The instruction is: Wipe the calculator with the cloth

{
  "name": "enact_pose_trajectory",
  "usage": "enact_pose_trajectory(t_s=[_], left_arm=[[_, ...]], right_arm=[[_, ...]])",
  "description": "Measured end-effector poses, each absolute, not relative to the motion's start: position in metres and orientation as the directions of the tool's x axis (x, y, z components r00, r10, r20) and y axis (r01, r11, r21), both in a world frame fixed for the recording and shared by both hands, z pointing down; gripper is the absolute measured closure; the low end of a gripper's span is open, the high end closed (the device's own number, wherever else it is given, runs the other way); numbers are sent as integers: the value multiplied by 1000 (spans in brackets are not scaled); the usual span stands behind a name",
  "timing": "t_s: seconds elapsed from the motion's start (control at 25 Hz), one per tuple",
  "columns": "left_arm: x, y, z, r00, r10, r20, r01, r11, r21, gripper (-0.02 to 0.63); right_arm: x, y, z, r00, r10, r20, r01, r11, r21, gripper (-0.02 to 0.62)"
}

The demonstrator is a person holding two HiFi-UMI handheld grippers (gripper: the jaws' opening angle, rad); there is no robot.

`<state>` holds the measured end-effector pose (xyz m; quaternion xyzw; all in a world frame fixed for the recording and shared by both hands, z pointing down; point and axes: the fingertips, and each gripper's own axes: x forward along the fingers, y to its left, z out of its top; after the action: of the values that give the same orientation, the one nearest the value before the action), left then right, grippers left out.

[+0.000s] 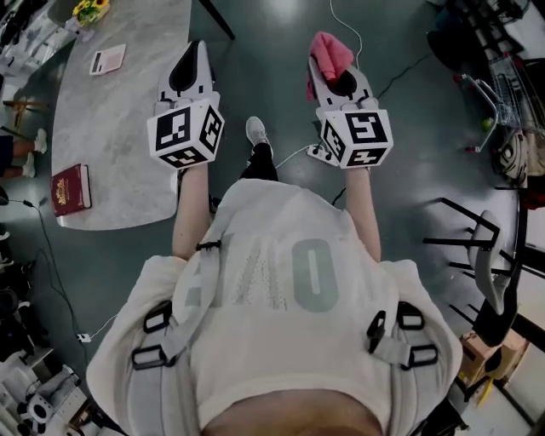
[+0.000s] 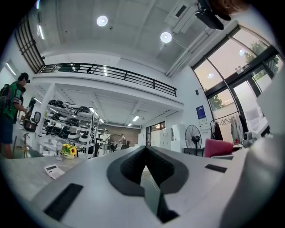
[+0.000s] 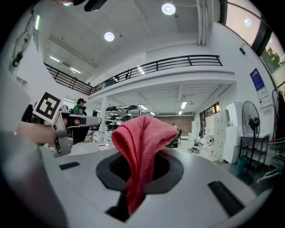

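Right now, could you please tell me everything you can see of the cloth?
The cloth is pink-red and soft, terry-like. The right tool has its jaws shut on it: a bunched fold bulges out past the tips and a narrower strip runs back between the jaws. It is held in the air over the grey floor, touching only the tool, well apart from the calculator on the table.

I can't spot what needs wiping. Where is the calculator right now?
The calculator lies on the grey table at the head view's upper left, left of the left gripper, with yellow flowers just beyond it.
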<state>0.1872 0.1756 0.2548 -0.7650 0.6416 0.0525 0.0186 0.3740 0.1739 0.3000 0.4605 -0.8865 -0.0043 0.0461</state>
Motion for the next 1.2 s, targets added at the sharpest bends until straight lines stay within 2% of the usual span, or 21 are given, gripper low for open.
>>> enact_pose_trajectory(t_s=[0.24, 0.6, 0.76, 1.0, 1.2], left_arm=[[152, 75, 262, 153, -986, -72, -985, -157, 68, 586], [107, -75, 260, 147, -988, -48, -988, -149, 37, 586], [80, -112, 255, 118, -990, -80, -993, -120, 17, 586], [13, -126, 254, -47, -996, -80, -999, 48, -15, 586], [-45, -97, 258, -274, -960, -60, -961, 275, -8, 586]], right_arm=[[342, 72, 315, -590, -790, 164, -794, 605, 60, 540], [280, -81, 313, -654, -731, 195, -744, 668, 10, 540], [251, -133, 323, -686, -699, 203, -717, 696, -26, 540], [185, -169, 329, -772, -611, 174, -625, 780, -35, 540], [128, -175, 325, -873, -465, 146, -475, 879, -39, 540]])
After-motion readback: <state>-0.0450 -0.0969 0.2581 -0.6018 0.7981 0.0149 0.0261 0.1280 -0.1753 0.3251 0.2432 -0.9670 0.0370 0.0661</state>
